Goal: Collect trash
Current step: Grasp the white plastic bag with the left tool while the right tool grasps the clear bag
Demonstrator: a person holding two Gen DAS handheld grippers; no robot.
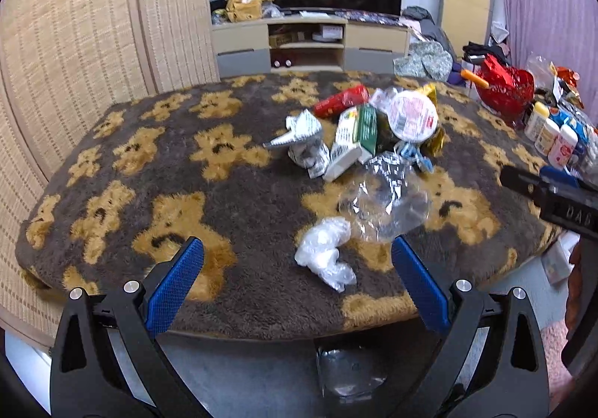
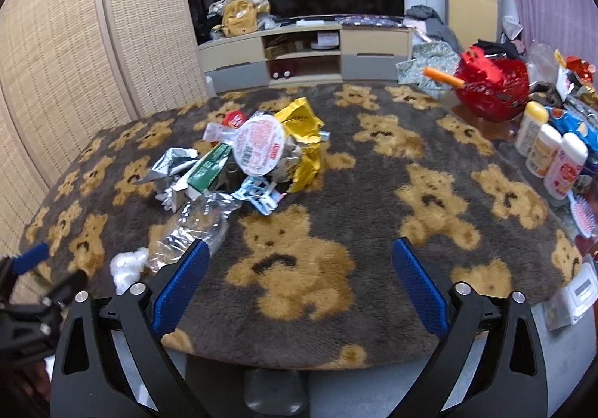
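Observation:
A heap of trash lies on the bear-patterned blanket: a round white lid, a green and white carton, a red wrapper, crumpled silver foil, a yellow bag and a crushed clear bottle. A crumpled white plastic wad lies nearest, between my left gripper's open jaws. My left gripper is open and empty above the near edge. My right gripper is open and empty over bare blanket, right of the bottle and the heap.
A red basket with an orange stick stands at the back right. White lotion bottles and blue packets line the right edge. A woven screen stands on the left. A TV stand is behind the table. The right gripper shows at the left view's right edge.

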